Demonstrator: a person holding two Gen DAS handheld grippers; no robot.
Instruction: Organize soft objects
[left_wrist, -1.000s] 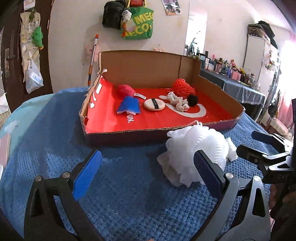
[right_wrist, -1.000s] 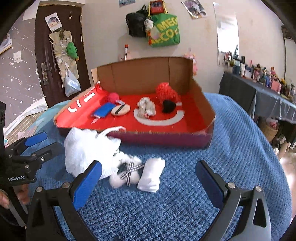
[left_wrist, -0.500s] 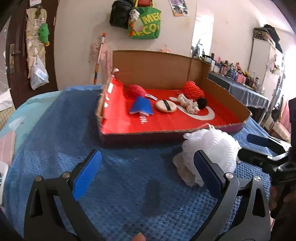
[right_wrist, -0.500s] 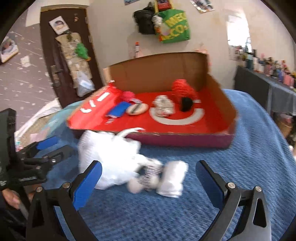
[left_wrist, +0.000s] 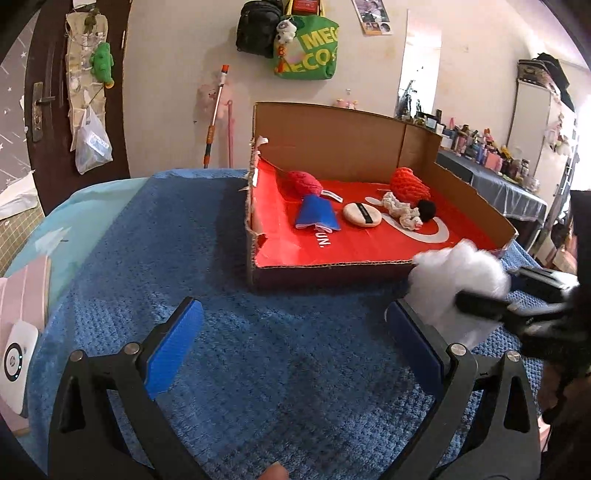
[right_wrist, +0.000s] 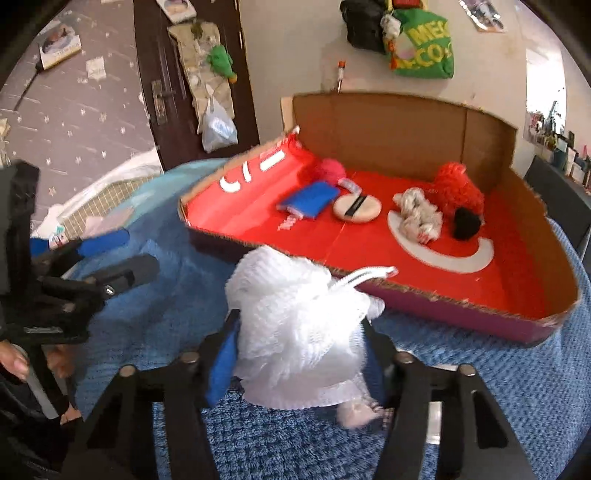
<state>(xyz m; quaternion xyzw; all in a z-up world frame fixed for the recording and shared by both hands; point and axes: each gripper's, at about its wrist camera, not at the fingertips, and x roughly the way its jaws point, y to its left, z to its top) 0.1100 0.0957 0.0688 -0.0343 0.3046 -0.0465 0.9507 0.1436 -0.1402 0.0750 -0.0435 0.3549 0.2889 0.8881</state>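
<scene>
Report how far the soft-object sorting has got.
Done: the open cardboard box with the red lining already holds a red knitted ball, blue cloth, round beige powder puff, cream knotted rope, black pompom and pink ball.
In hand: the right gripper is shut on the white mesh bath pouf, outside the box.
Left: putting the pouf in, plus a small white fluffy item beneath it. The left gripper is open, empty.

Left gripper is hanging low with jaws spread wide, holding nothing. Right gripper has its jaws squeezed in around the white loofah.
</scene>
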